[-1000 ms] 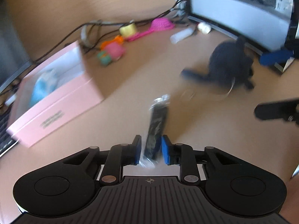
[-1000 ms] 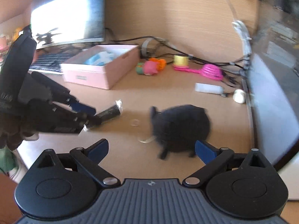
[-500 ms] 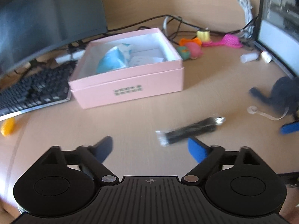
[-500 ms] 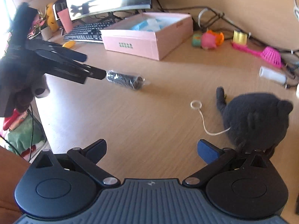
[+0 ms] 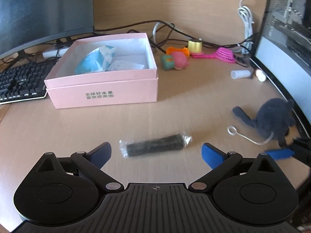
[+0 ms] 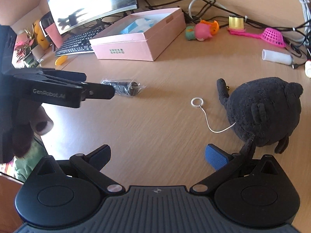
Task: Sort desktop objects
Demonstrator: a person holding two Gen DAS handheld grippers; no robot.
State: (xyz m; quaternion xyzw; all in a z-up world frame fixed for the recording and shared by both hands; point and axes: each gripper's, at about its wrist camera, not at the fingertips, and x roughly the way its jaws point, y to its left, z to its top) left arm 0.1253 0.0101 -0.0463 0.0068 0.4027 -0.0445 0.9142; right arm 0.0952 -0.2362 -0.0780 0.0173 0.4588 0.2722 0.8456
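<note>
Currently | left claw (image 5: 156, 152): jaws just opened wide, wrapped black roll (image 5: 155, 147) lying free between them on bench (image 5: 136, 120) near front edge, likely staged for pink box (image 5: 103, 95) | right claw (image 6: 157, 155): apart, empty, beside black plush toy (image 6: 266, 112).

Black keyboard (image 5: 18, 81) left of pink box, below dark curved monitor (image 5: 44, 9). Second monitor (image 5: 287, 44) along right edge. Black cables (image 5: 175, 30) and coiled white cable (image 5: 245, 17) against wooden back wall.
</note>
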